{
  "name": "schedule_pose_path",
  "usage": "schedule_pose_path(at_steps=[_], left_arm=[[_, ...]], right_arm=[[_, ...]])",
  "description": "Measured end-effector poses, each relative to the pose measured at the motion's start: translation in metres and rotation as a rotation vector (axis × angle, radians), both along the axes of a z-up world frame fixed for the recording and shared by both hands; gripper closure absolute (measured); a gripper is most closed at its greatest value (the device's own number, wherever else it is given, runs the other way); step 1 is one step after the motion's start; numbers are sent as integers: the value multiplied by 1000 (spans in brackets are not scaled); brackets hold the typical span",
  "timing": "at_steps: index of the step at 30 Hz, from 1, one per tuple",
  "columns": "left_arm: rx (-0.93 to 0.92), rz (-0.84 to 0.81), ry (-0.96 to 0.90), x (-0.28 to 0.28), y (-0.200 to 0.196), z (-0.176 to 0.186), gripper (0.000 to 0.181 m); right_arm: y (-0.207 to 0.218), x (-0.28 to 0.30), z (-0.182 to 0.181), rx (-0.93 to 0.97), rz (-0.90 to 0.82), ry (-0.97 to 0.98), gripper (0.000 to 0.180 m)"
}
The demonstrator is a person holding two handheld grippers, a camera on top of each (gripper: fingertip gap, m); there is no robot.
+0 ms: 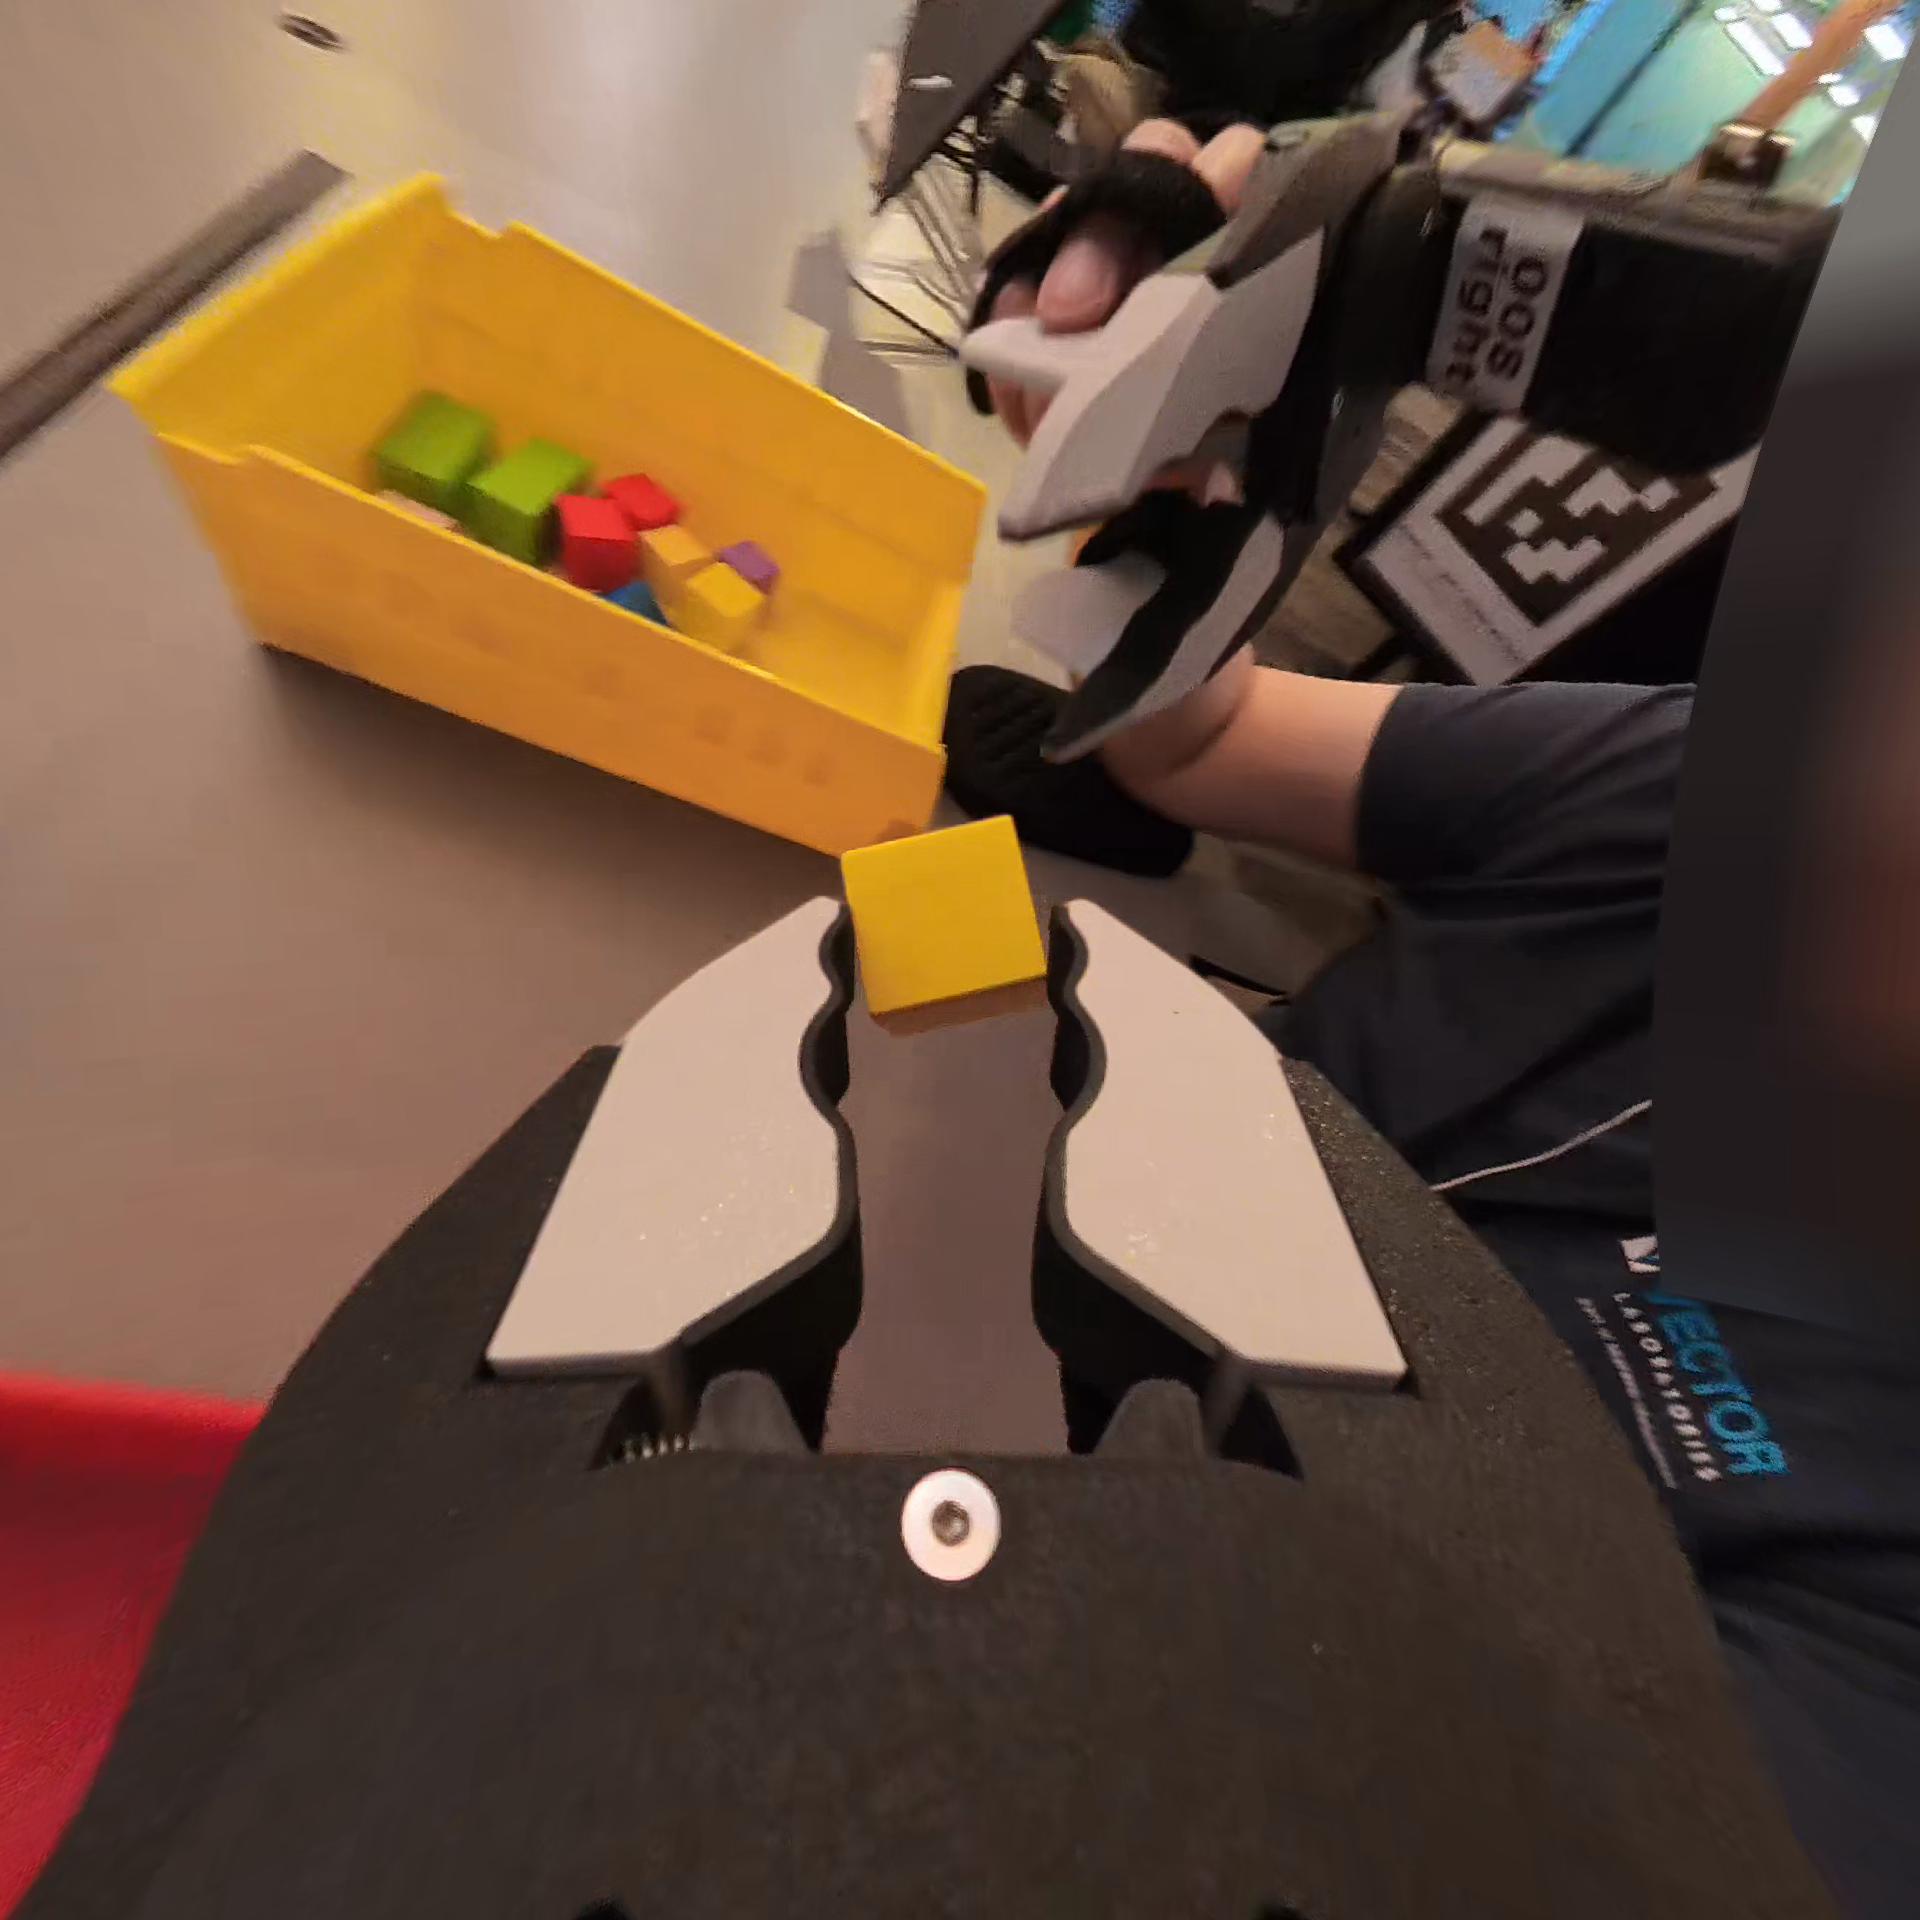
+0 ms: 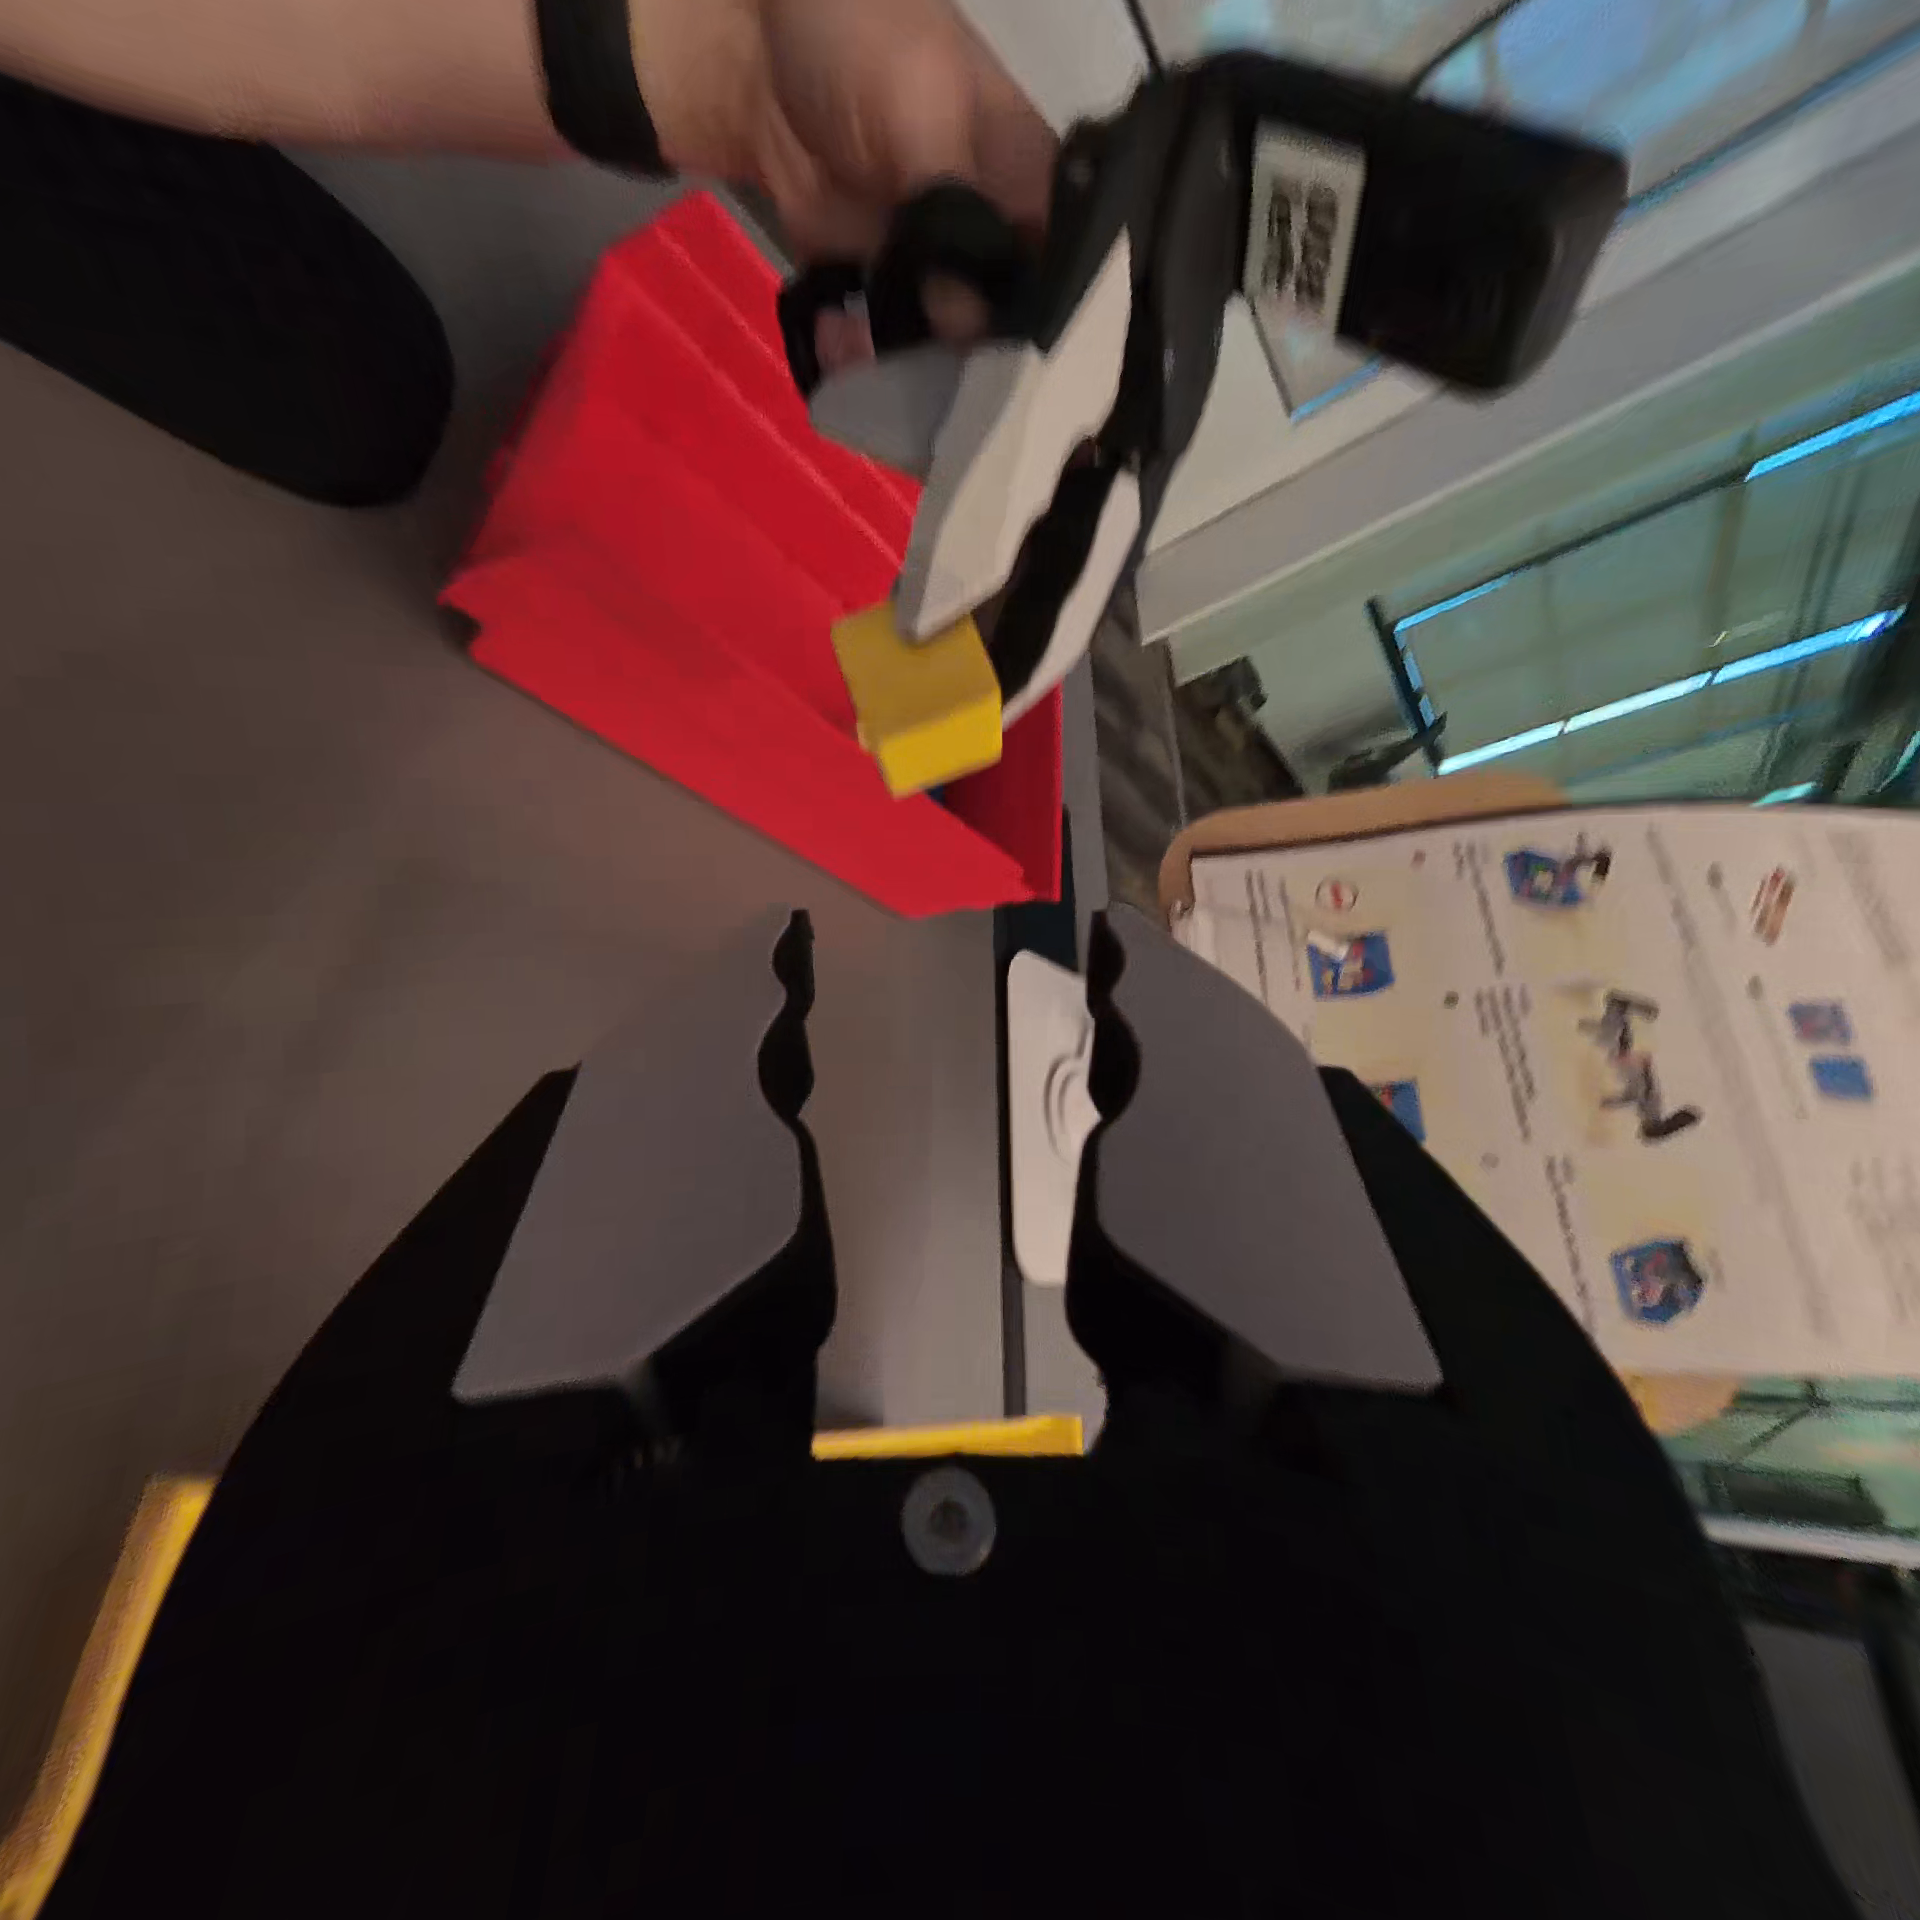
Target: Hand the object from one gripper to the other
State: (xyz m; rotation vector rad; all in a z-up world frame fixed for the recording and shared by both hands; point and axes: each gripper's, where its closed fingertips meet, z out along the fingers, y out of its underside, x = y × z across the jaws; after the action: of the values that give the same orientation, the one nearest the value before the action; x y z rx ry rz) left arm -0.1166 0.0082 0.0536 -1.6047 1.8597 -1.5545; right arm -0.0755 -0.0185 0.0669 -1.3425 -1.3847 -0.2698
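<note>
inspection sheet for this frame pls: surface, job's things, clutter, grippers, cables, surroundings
Surface: dull grey-brown table.
Job's things: yellow block between the tips of the left hand-held gripper, off the table.
Clutter: yellow bin holding green, red, yellow, purple and blue blocks; red bin; black pad; printed sheet on a board.
Grippers: left shut on the yellow block; right hand-held gripper open, empty, apart from the block.
Cables: nothing seen.
Surroundings: person's dark sleeve; windows; background blurred.
</note>
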Motion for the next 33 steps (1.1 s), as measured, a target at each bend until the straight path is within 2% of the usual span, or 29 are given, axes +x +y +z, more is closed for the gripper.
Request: schedule_pose_path(at_steps=[6, 8, 9, 12, 15, 17, 22, 25, 28, 30, 33], left_arm=[[-180, -113, 4, 8, -24, 4, 146], [-161, -107, 29, 11, -24, -4, 146], [-146, -113, 39, 12, -25, -7, 146], [-115, -126, 33, 11, -25, -9, 145], [-95, -69, 1, 8, -9, -4, 149], [-78, 41, 13, 1, 16, -3, 149], [-34, 386, 253, -41, 84, -35, 154], [-104, 396, 279, -55, 87, -35, 162], [-94, 432, 296, -61, 95, -38, 161], [-87, 435, 325, -62, 95, -44, 160], [-77, 421, 333, -56, 92, -46, 160]], right_arm=[[2, -39, -13, 56, 92, -6, 128], [7, -40, -19, 65, 72, -36, 133], [9, -40, -19, 83, 68, -40, 143], [9, -40, -24, 47, 67, -48, 145], [10, -30, -26, 7, 36, -65, 146], [11, -11, -25, -39, -15, -72, 146], [4, 93, -48, -367, -264, -58, 146], [-12, 157, -81, -591, -423, -36, 145], [-32, 191, -127, -844, -528, -76, 145], [-39, 195, -155, -993, -531, -107, 145], [-26, 189, -180, -1047, -478, -131, 145]])
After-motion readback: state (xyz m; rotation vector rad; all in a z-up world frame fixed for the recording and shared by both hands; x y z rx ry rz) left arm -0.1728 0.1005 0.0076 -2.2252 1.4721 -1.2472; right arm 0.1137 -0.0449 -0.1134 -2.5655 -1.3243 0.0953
